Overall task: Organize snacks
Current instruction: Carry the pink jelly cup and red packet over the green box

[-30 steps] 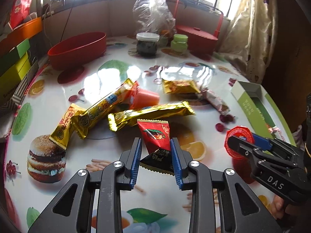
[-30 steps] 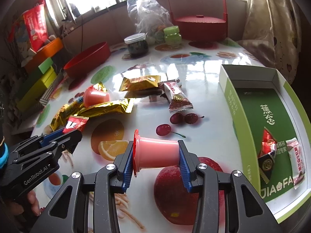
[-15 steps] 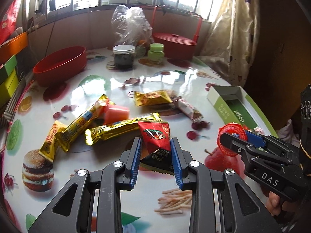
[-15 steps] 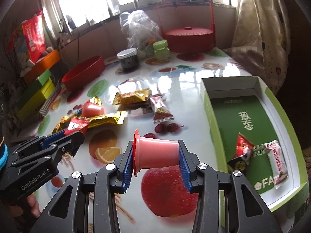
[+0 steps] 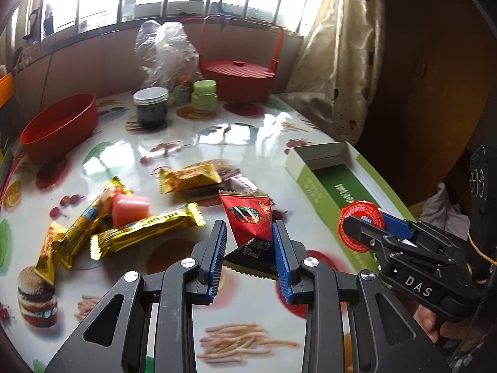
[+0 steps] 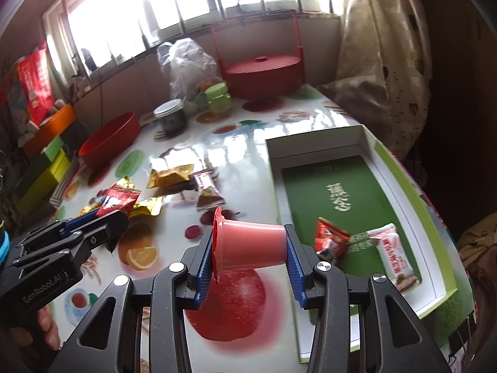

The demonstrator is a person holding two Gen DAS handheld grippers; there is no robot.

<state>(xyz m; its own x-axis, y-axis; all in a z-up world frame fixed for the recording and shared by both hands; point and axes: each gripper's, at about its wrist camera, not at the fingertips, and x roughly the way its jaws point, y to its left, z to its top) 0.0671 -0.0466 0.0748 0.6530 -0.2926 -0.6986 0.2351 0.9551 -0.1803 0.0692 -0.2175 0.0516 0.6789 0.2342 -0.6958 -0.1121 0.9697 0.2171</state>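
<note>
Red sachet point(image 5: 250, 217) sits clamped in the left gripper point(image 5: 250, 255), marked "GenRobot.AI". Right gripper point(image 6: 250, 261), marked "DAS", clamps a pink jelly cup point(image 6: 248, 245) sideways, both above the table point(image 5: 248, 143) beside the green box point(image 6: 366, 168) with white characters.

Fruit-print table point(image 5: 254, 130): gold packets point(image 5: 146, 233), box point(image 6: 400, 199), perhaps jars point(image 5: 150, 105).
</note>
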